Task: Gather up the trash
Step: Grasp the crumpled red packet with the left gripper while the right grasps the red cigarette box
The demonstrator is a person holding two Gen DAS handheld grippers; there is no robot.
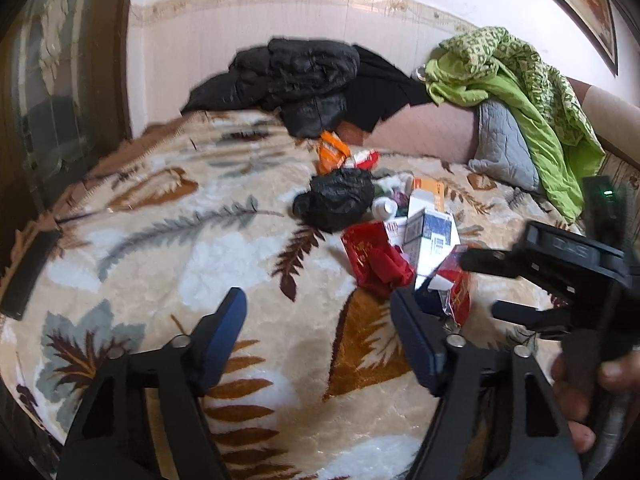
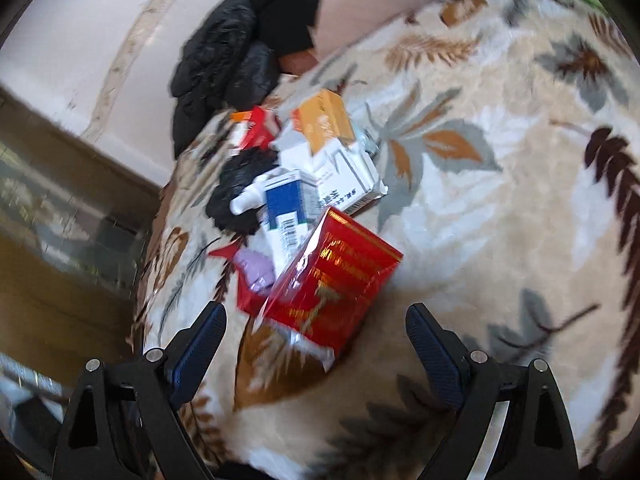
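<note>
Step in hand, as judged: approach to the 1st pickup, with nothing collected yet. The trash lies in 1 loose heap on the leaf-patterned blanket (image 2: 500, 220): a red foil-printed carton (image 2: 340, 276), a blue-and-white carton (image 2: 286, 210), a white carton (image 2: 348, 180), an orange carton (image 2: 326, 120), a small white bottle (image 2: 246, 200) and a crumpled black plastic bag (image 1: 336, 198). The right gripper (image 2: 316, 344) has both fingers spread wide and empty; the red foil-printed carton sits just ahead of the fingertips, slightly toward the left finger, with no pad touching it. The left gripper (image 1: 320, 320) is also parted and empty; only bare blanket lies between its fingers, and the heap lies ahead of and beyond its right finger (image 1: 416, 340). The right gripper appears there too, just beside that finger, near the red carton. Next move, as judged: advance the right gripper until the red carton stands between both pads, then close. The carton looks crumpled and light, so a gentle squeeze across its narrow faces should suffice. Risk: the plush blanket may catch a fingertip.
</note>
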